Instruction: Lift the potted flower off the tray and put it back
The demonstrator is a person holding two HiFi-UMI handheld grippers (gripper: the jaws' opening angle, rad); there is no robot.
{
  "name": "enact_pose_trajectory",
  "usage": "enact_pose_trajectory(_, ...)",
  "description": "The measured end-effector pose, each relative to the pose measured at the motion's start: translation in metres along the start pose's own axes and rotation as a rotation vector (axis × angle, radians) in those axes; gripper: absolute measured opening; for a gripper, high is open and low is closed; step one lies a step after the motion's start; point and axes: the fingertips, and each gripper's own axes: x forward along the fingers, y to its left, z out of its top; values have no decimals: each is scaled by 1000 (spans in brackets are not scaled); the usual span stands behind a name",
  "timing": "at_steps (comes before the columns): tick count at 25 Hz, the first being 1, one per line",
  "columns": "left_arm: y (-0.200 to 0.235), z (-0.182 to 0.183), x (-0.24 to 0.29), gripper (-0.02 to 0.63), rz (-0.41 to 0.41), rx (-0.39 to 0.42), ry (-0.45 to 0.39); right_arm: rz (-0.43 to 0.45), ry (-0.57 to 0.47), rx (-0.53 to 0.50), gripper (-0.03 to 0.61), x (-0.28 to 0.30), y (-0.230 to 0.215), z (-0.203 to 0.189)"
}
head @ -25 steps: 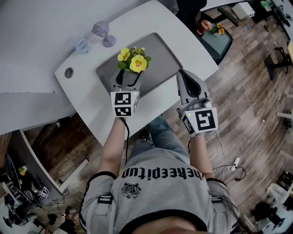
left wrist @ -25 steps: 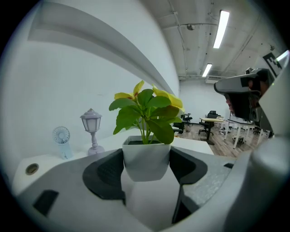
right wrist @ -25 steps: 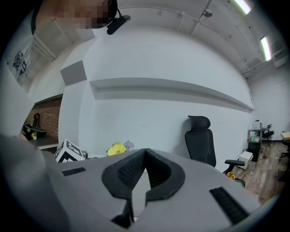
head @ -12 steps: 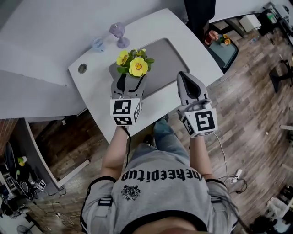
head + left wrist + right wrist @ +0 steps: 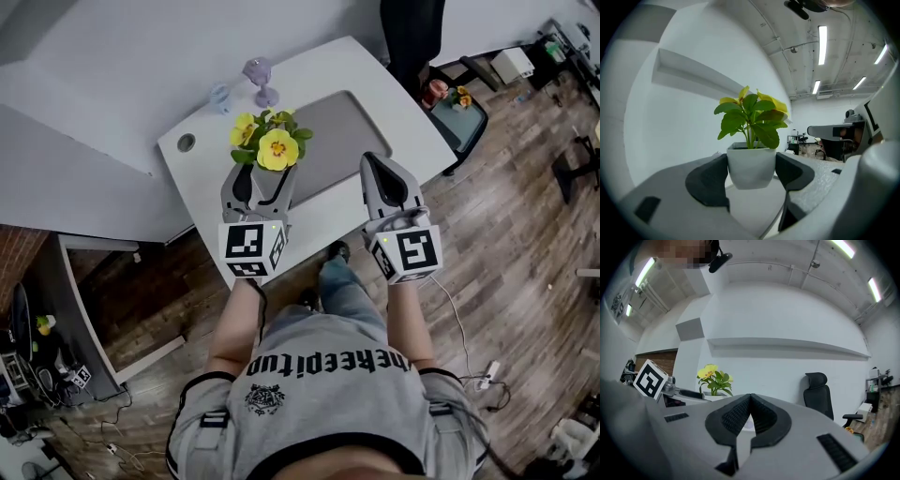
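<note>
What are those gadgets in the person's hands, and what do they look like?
Two grey plastic tools: the left gripper and right gripper, each tapering to two jaws lined with dark textured pads. Each carries a white cube with black square markers. A thin black cable runs from the left one. The person wears a grey, black-trimmed short-sleeved T-shirt.

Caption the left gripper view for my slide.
Left gripper shut on a small white pot holding a yellow-flowered plant.

The potted flower has yellow blooms, green leaves and a white pot. Grey tray, white table. The grey left gripper and right gripper carry black-and-white square-patterned cubes.
</note>
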Motion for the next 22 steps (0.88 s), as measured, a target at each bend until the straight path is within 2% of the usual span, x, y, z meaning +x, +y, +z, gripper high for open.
enact_pose_trajectory(11, 14, 38, -71, 318, -14, -9, -95, -37, -53, -39, 2, -28, 44, 31)
enact_pose_trajectory(22, 7, 65, -101, 318, 1, 14, -162, -63, -88, -56, 2, -53, 50, 49)
